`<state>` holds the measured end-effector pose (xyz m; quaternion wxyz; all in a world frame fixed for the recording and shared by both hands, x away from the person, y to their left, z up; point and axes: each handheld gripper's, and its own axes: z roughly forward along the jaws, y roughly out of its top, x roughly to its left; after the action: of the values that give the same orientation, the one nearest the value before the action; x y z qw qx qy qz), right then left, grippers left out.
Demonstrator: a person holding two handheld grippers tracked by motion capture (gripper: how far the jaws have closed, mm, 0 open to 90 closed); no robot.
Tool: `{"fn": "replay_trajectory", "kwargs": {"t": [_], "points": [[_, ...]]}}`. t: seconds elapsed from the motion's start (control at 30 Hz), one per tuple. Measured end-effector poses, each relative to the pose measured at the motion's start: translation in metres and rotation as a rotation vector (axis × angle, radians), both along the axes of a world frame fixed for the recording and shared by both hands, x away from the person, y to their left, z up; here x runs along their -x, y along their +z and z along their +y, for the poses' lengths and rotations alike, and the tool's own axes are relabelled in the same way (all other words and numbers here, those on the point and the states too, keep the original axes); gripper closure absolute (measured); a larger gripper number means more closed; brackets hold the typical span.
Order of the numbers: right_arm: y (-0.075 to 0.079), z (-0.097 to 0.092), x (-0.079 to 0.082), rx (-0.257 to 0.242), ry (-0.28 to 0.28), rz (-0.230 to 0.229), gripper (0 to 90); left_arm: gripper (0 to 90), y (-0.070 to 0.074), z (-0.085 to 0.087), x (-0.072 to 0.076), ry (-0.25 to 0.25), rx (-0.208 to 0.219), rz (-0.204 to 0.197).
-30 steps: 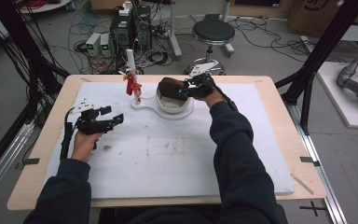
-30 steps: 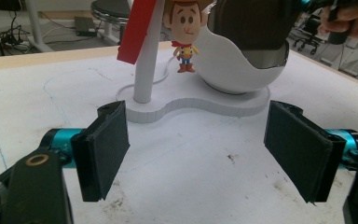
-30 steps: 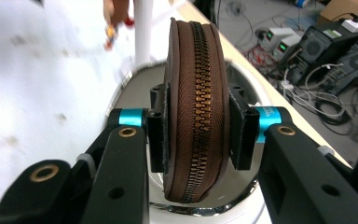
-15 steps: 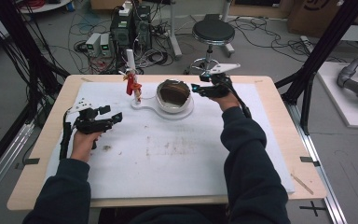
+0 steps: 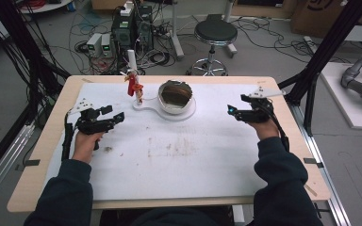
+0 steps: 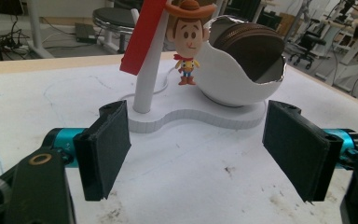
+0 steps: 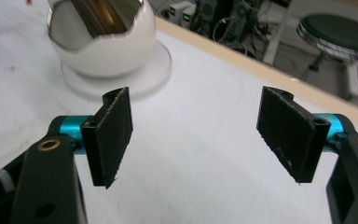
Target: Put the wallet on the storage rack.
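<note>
A brown pouch sits inside the white egg-shaped cup on its white stand at the far middle of the table, beside a small cowboy figure; the right tool hangs well to the right of the cup, its jaws having just been opening, now wide with nothing between them; the left tool rests wide and empty on the table's left side.

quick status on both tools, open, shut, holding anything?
Left tool: open, nothing between its jaws.
Right tool: open and empty, its jaws have just been opening.
</note>
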<state>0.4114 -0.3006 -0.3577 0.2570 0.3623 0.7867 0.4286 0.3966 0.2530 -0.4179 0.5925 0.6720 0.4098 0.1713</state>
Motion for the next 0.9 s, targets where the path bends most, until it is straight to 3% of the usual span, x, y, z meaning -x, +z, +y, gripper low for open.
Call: {"fn": "replay_trajectory", "kwargs": {"t": [0.17,0.33,0.9], "points": [[-0.023,-0.016,0.023,-0.035,-0.041,0.042,25.3,23.0,0.002,-0.001,0.001,0.007,0.004,-0.003],[-0.037,-0.026,0.034,-0.08,-0.068,0.05,25.3,23.0,0.002,-0.001,0.001,0.014,-0.008,0.0],[-0.038,-0.031,0.045,-0.06,-0.094,0.022,24.2,23.1,0.006,-0.001,0.005,0.019,-0.016,-0.024]]}}
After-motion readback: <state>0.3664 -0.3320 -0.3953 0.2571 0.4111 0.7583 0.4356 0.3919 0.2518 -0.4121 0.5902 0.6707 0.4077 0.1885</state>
